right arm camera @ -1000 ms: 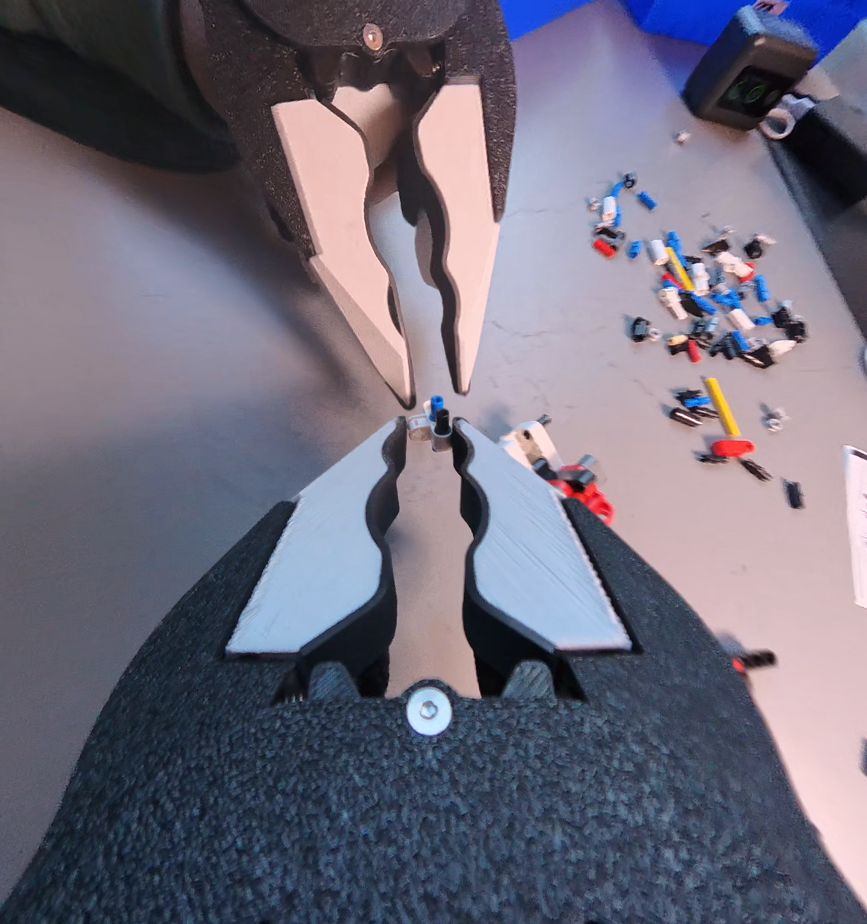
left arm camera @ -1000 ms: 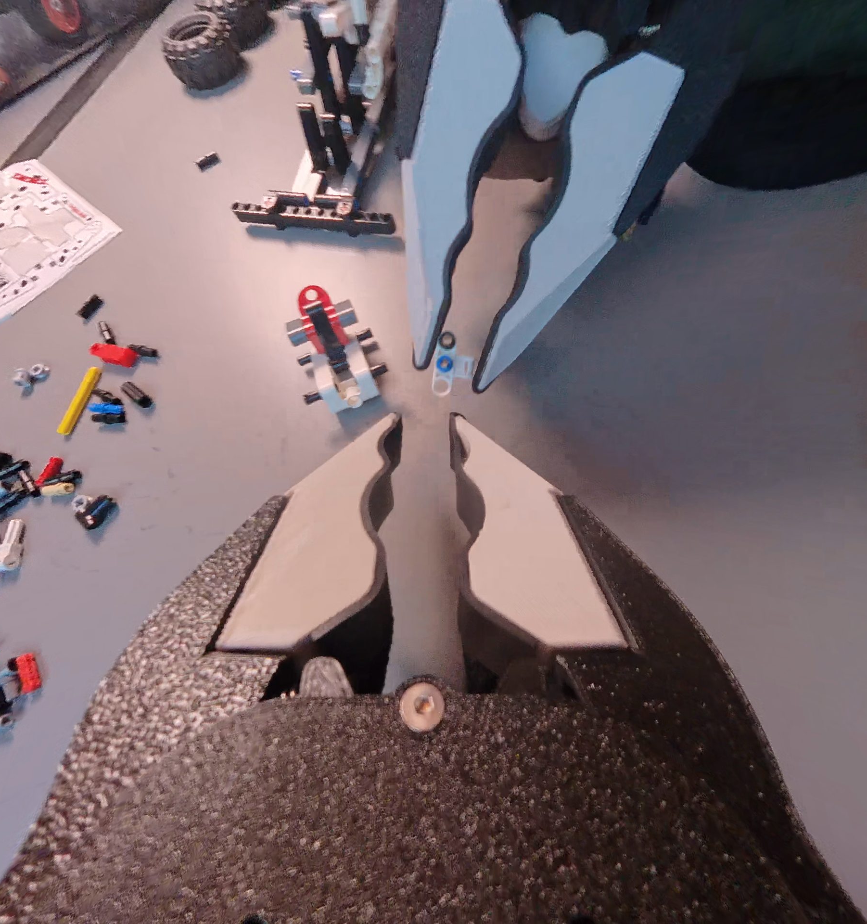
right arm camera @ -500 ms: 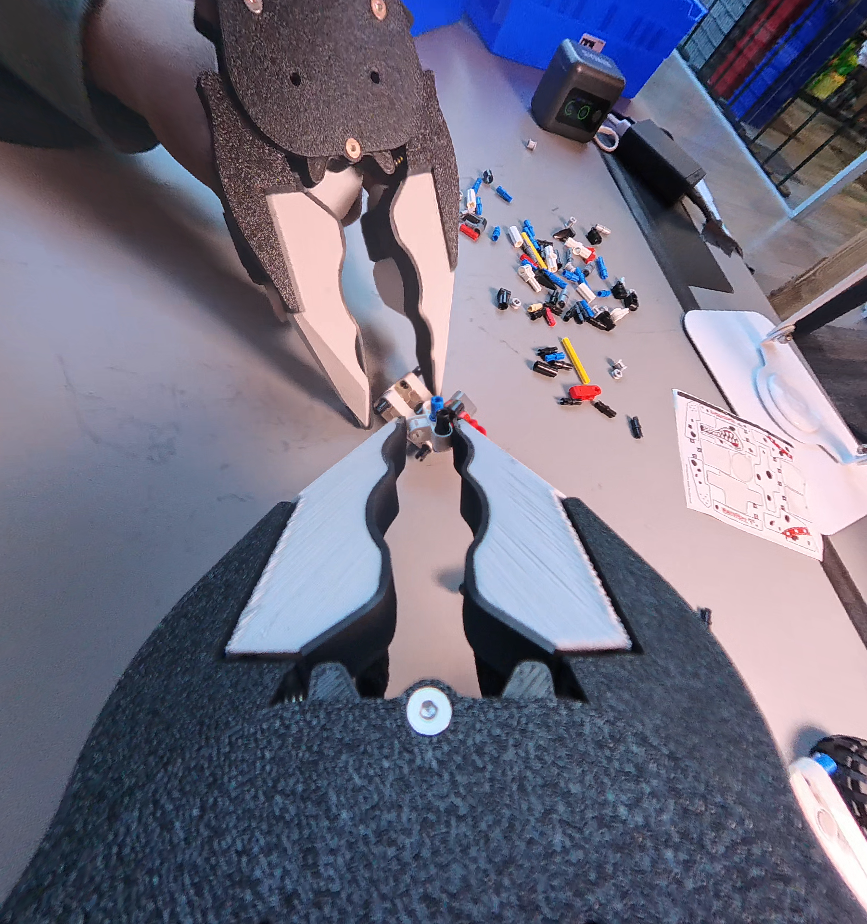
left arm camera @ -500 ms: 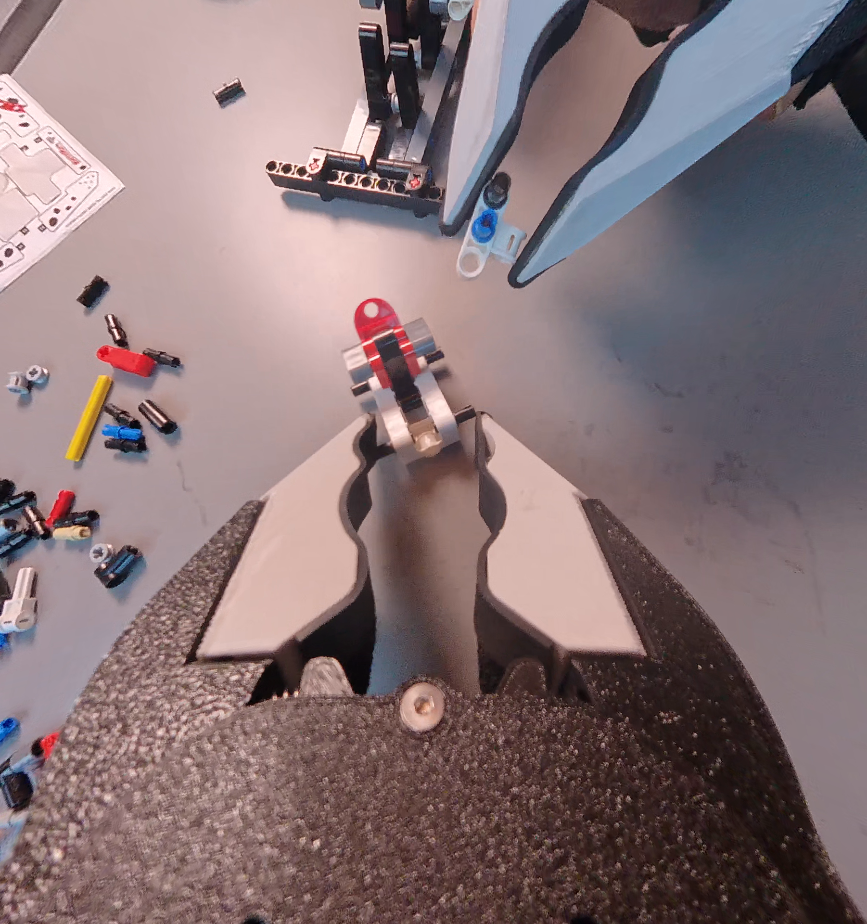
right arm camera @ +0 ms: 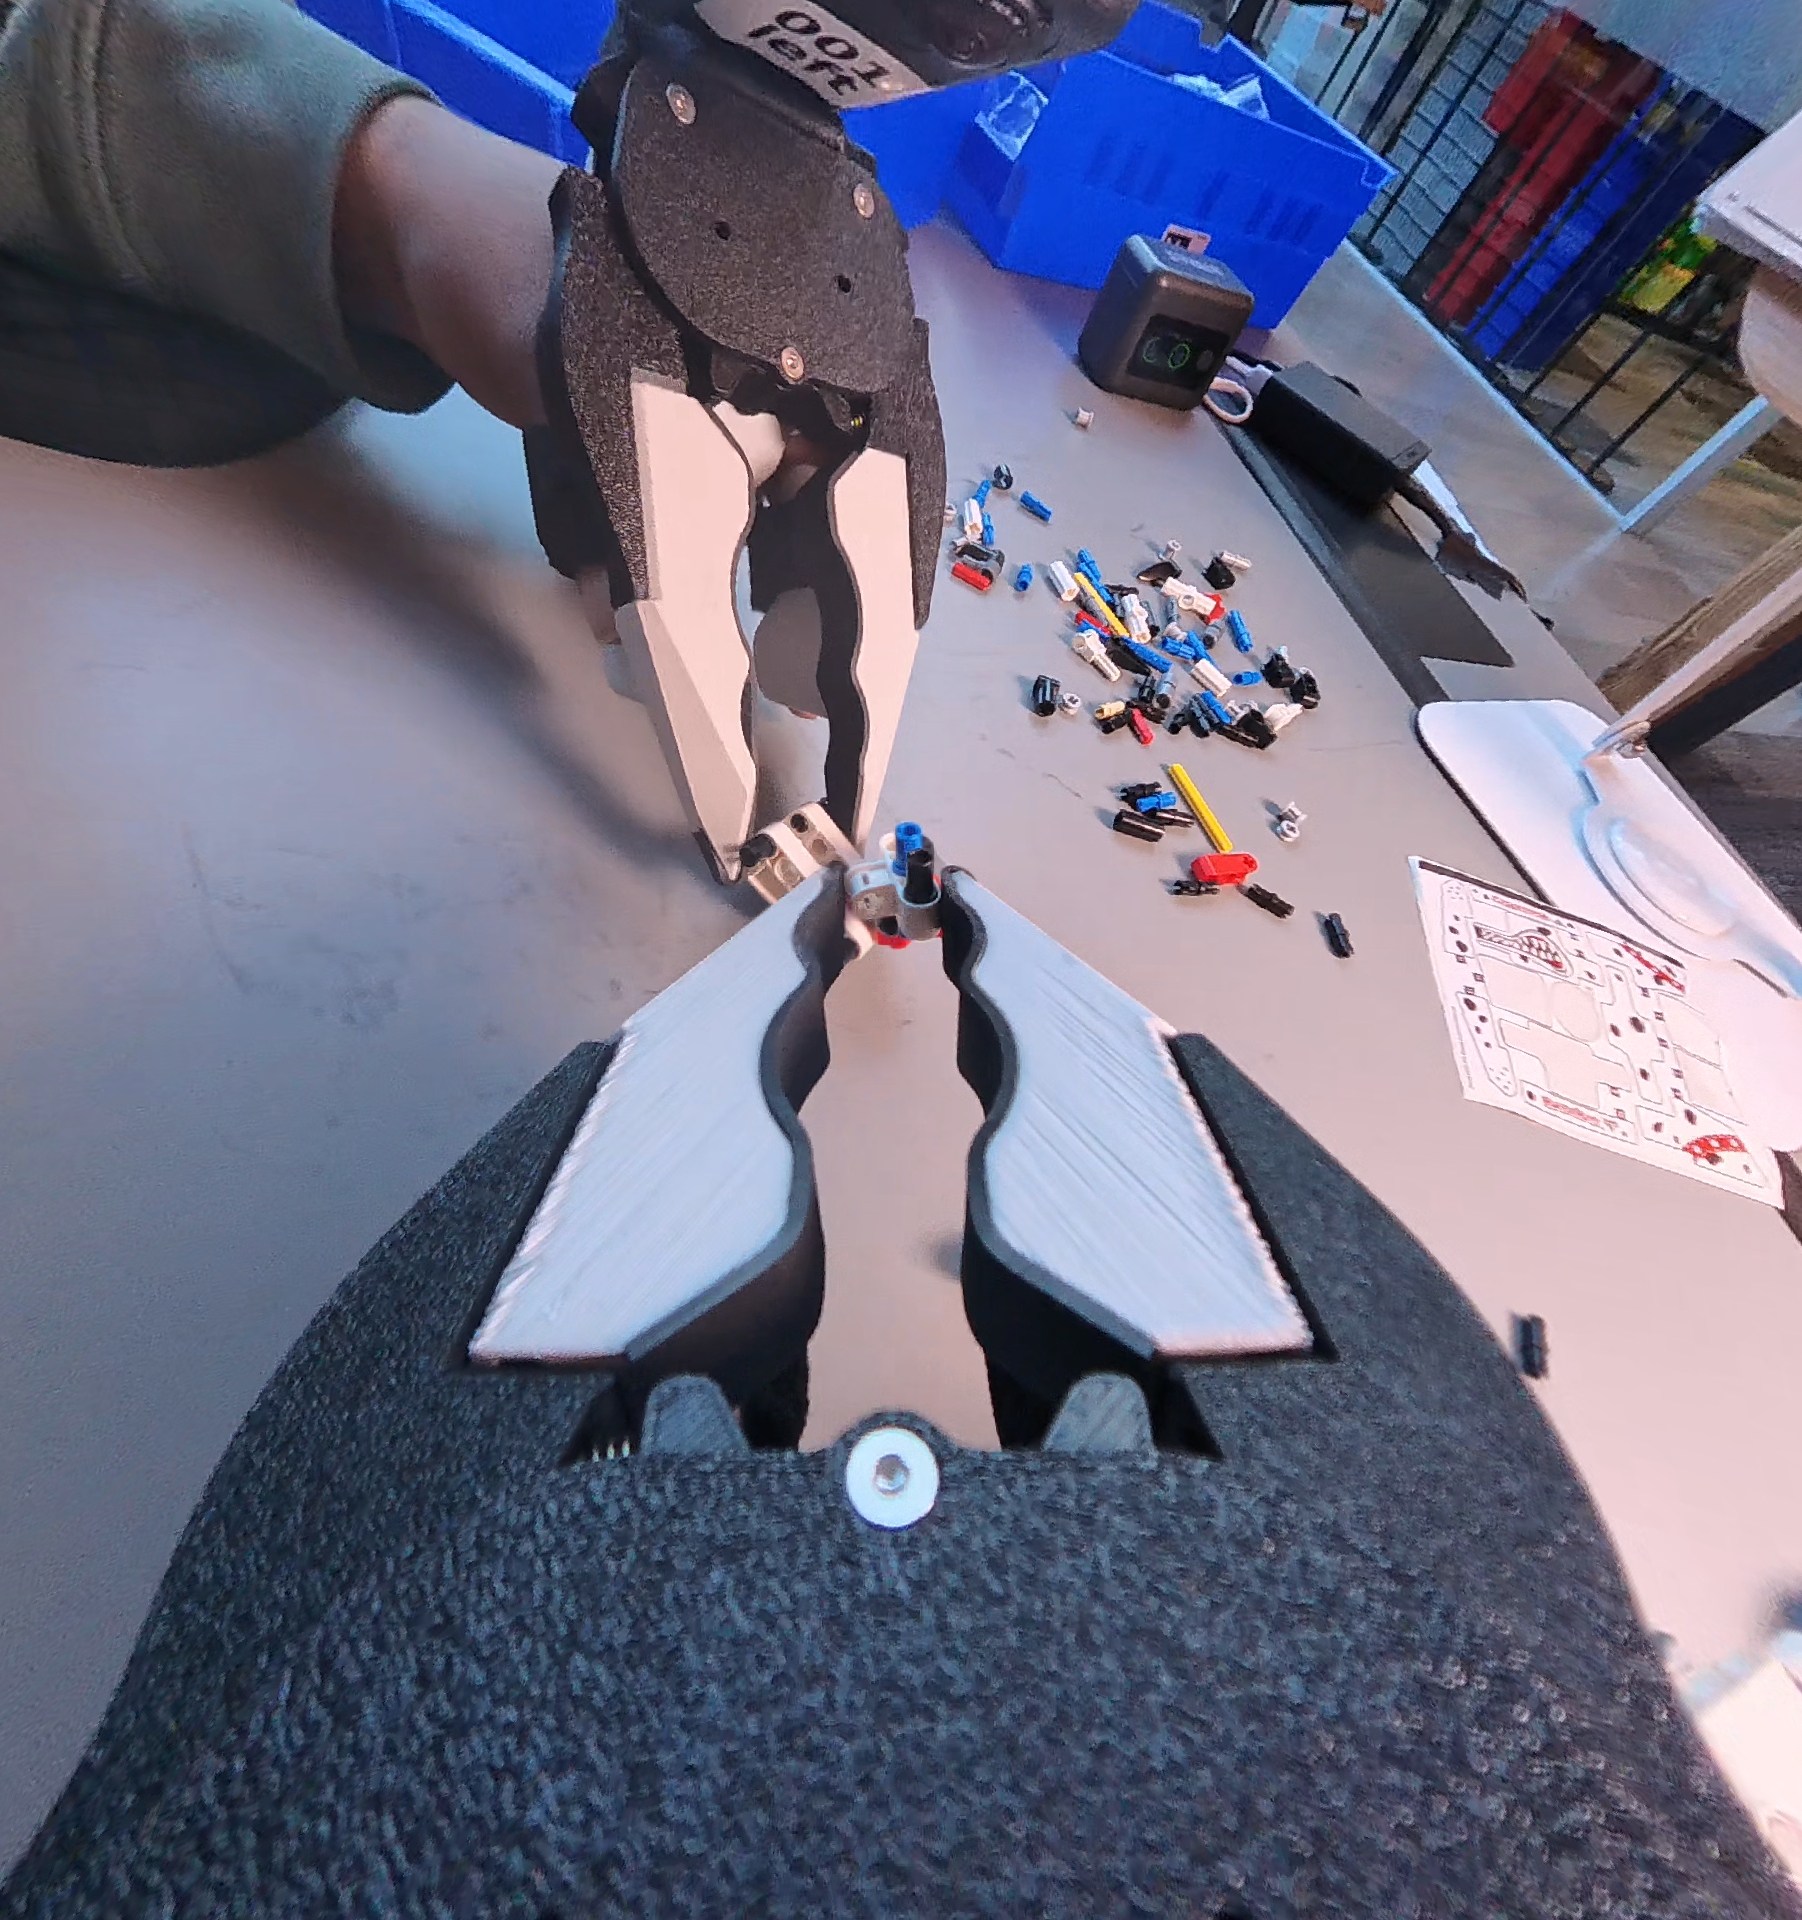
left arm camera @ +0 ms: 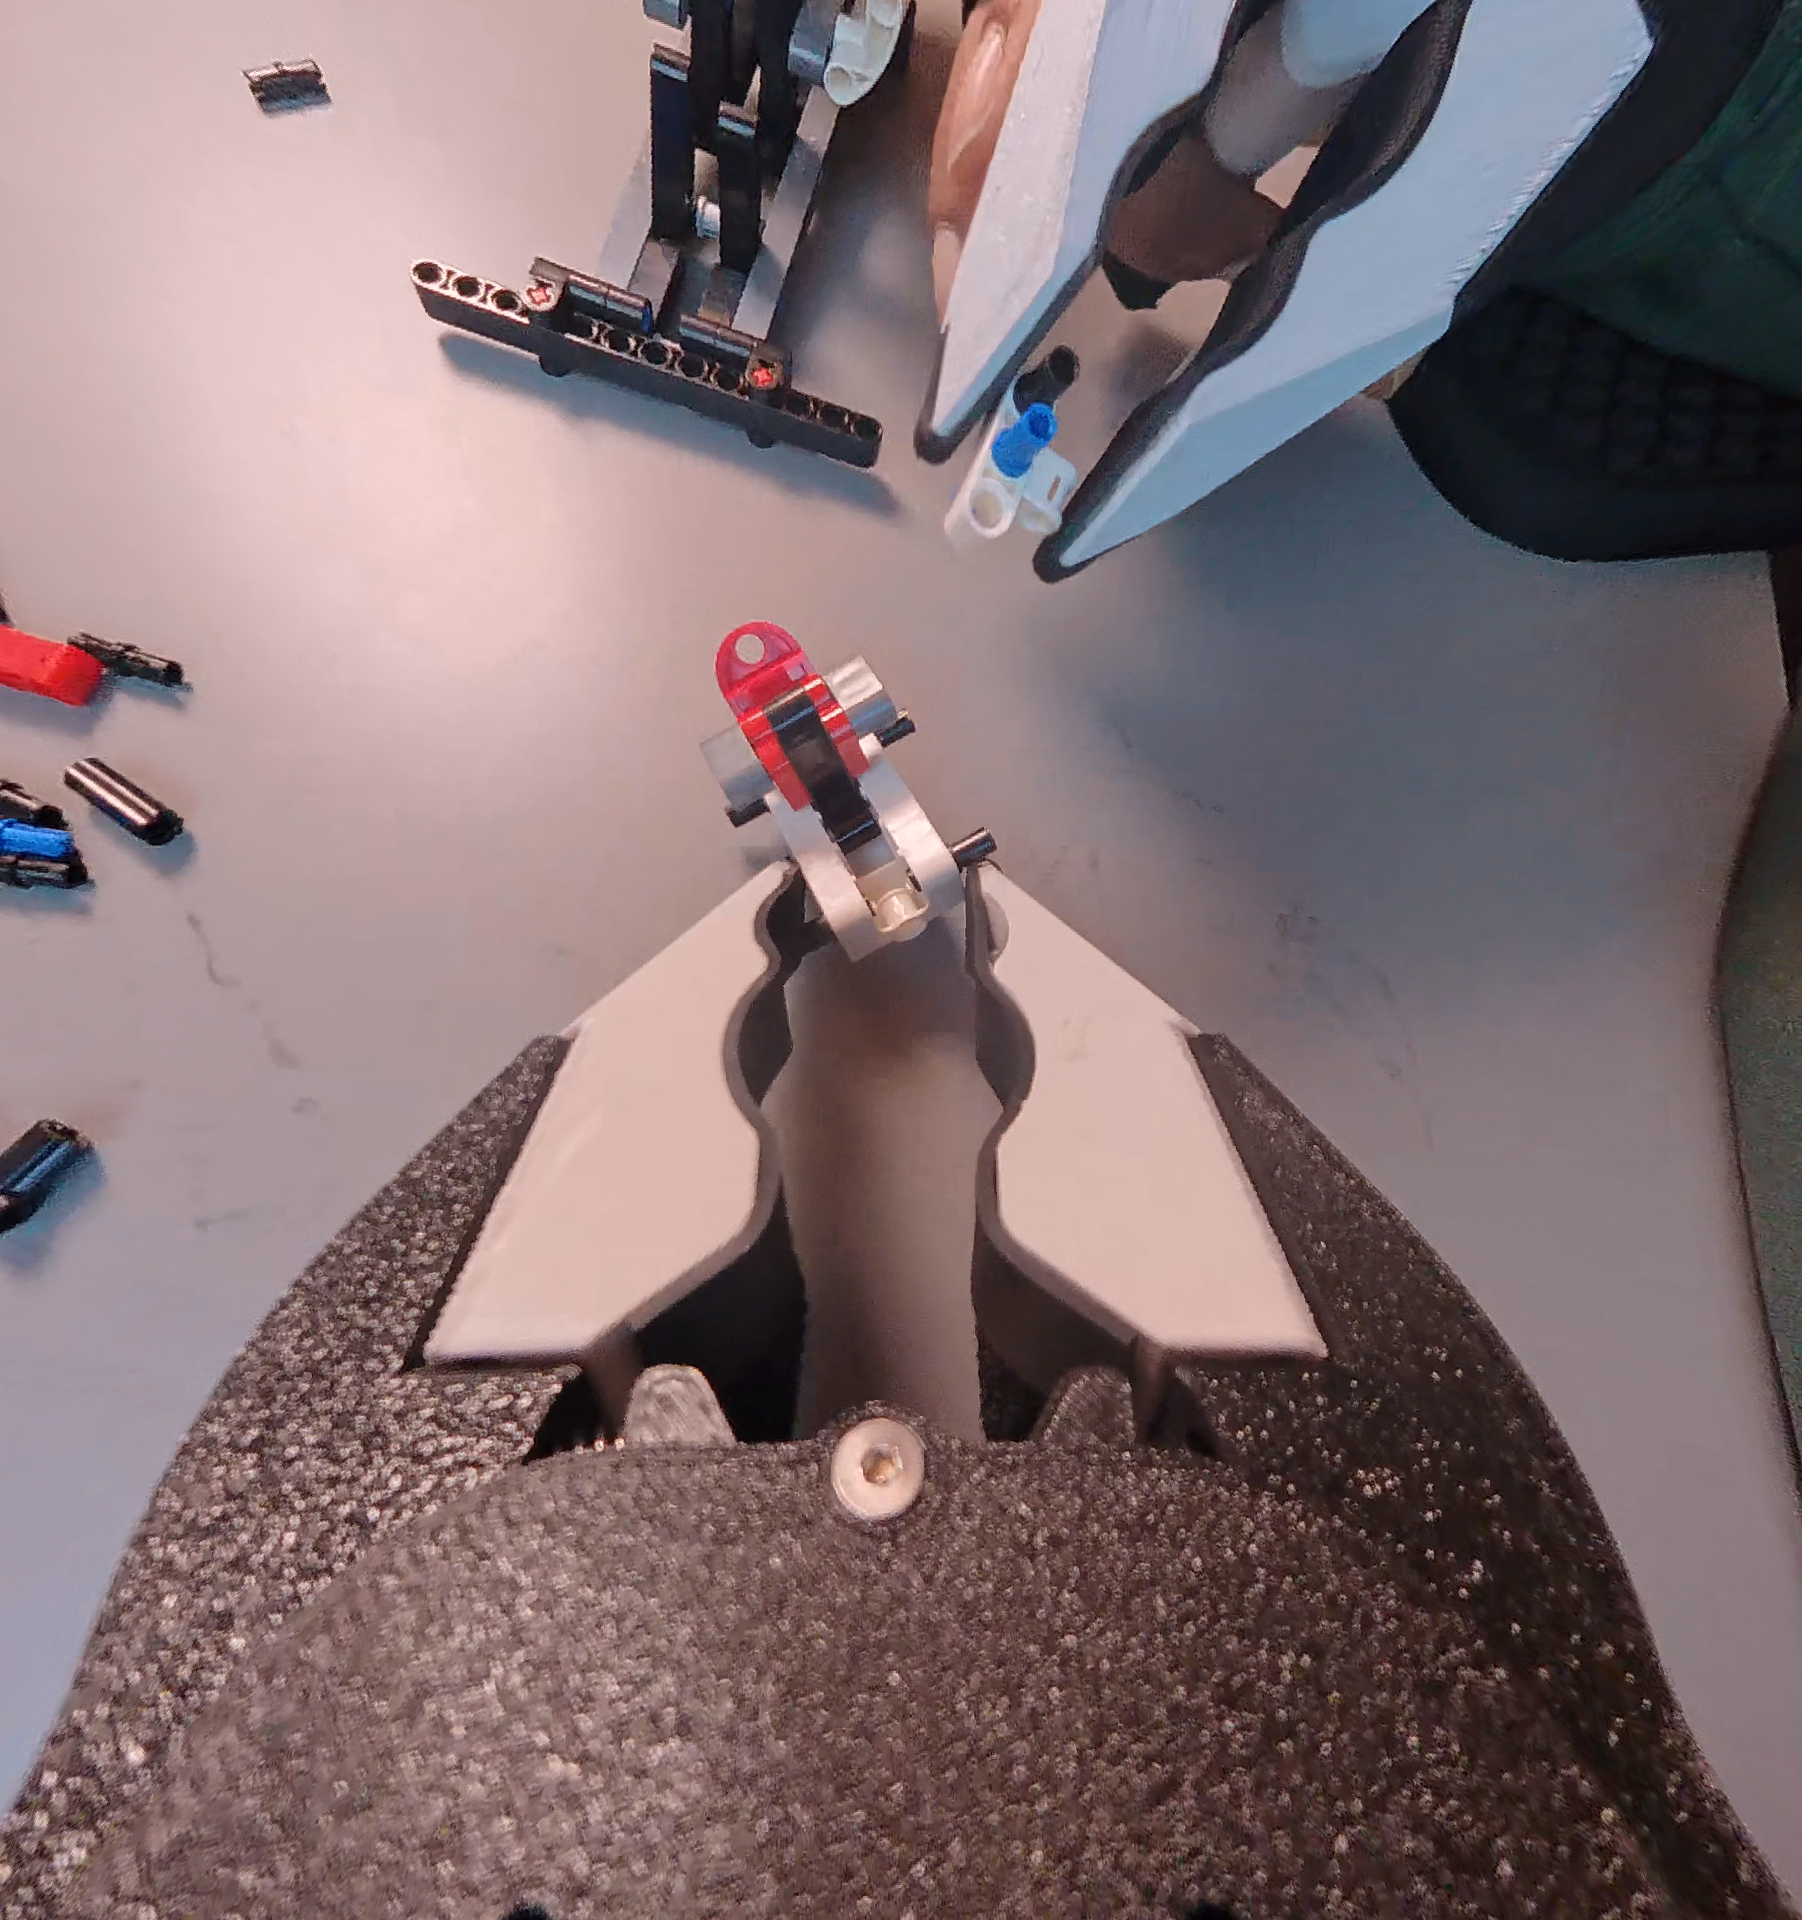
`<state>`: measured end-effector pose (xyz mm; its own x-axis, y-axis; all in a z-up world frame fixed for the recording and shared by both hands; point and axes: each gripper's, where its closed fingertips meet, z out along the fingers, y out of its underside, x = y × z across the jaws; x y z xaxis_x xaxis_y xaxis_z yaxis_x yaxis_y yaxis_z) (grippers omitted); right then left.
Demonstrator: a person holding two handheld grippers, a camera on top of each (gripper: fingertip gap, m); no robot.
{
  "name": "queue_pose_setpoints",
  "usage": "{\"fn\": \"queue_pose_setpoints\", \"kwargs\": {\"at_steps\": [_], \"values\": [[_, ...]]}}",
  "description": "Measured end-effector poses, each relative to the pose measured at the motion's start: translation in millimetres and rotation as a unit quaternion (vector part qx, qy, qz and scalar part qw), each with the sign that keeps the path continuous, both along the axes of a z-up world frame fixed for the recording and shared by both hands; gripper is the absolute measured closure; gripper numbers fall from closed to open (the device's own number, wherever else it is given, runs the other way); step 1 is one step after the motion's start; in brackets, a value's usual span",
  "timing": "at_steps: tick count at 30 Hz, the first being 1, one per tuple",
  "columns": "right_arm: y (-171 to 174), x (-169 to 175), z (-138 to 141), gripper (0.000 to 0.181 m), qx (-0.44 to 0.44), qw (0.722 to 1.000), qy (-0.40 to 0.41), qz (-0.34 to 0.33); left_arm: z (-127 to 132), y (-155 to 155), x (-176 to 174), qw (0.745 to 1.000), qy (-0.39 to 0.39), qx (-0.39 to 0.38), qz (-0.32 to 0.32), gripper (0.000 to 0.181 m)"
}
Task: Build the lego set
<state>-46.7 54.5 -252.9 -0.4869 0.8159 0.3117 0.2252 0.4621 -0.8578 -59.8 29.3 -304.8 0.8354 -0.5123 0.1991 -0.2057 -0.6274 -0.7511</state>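
Left wrist view: the left tongs (left arm camera: 881, 883), grey wavy-edged fingers in a grainy black shell, pinch the pale grey end of a small sub-assembly (left arm camera: 824, 774) with a glossy red tab, lifted above the smooth grey bench (left arm camera: 1344, 831). Beyond, the right tongs (left arm camera: 990, 499) clamp a white connector (left arm camera: 1011, 488) carrying blue and black pins. A black holed beam frame (left arm camera: 658, 343) lies to their left; bare bench lies right.

Right wrist view: the right tongs (right arm camera: 886, 894) grip the white connector (right arm camera: 881, 883), just beside the left tongs (right arm camera: 788, 847) with their sub-assembly (right arm camera: 793, 847). Loose pins (right arm camera: 1146, 644) and a sticker sheet (right arm camera: 1593, 1029) lie right, well apart.
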Motion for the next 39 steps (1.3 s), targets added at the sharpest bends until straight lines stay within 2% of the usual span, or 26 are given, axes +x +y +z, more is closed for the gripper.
{"fn": "queue_pose_setpoints", "kwargs": {"at_steps": [8,21,39], "values": [[-7,1,-18,0.163,0.017,0.999,-0.028,0.015,-7,-5,-4,0.999,0.045,0.007,-0.011,0.151],[-10,1,-22,0.163,0.016,0.999,-0.032,0.016,-8,-6,-9,0.998,0.066,0.018,-0.004,0.15],[-10,1,-24,0.163,0.018,0.999,-0.033,0.015,-10,-15,-11,0.995,0.09,0.027,-0.029,0.149]]}}
